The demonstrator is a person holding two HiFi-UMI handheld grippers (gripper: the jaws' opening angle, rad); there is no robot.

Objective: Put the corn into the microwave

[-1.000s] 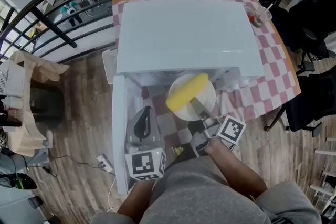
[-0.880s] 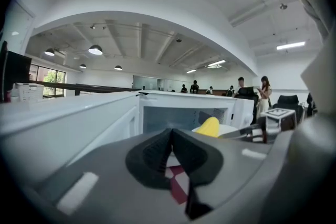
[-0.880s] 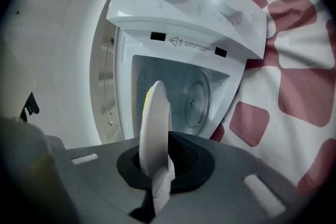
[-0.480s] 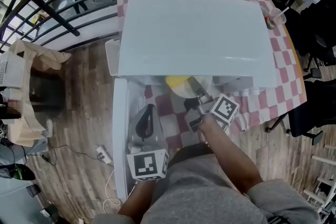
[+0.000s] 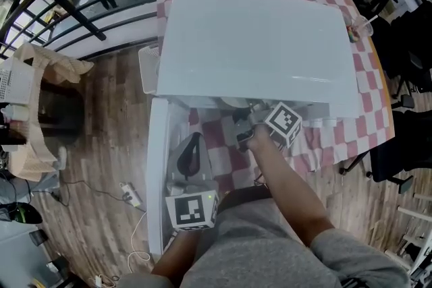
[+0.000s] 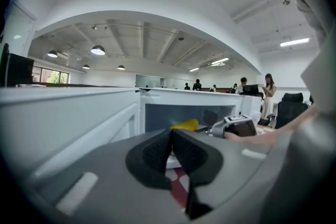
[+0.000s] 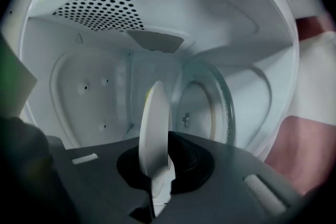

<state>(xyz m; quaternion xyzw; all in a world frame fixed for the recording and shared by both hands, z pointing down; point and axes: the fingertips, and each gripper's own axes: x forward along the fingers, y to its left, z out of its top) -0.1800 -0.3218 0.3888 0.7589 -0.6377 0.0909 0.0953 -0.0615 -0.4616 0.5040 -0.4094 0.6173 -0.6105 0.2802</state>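
Yellow and smooth in outline, the corn point(image 6: 185, 124) shows in the left gripper view as a low, tapering shape lying on its side just inside the mouth of the white microwave point(image 5: 256, 44); its kernels are too small to make out; in the head view it is hidden under the oven's top. It lies on a white plate point(image 7: 153, 123), which the right gripper point(image 7: 157, 165) pinches by the rim, one jaw clamped on either face. The right gripper view sees that plate edge-on, within the cavity, with a thin yellow line along its left side; beyond it shows the glass turntable point(image 7: 223, 107), and whether plate and turntable touch cannot be told. The door point(image 5: 157, 172) stands swung open at the left; the left gripper point(image 6: 171, 136) sits just beside it, its jaws pressed together with nothing between them. The microwave stands on a red-and-white checked cloth point(image 5: 368, 104).
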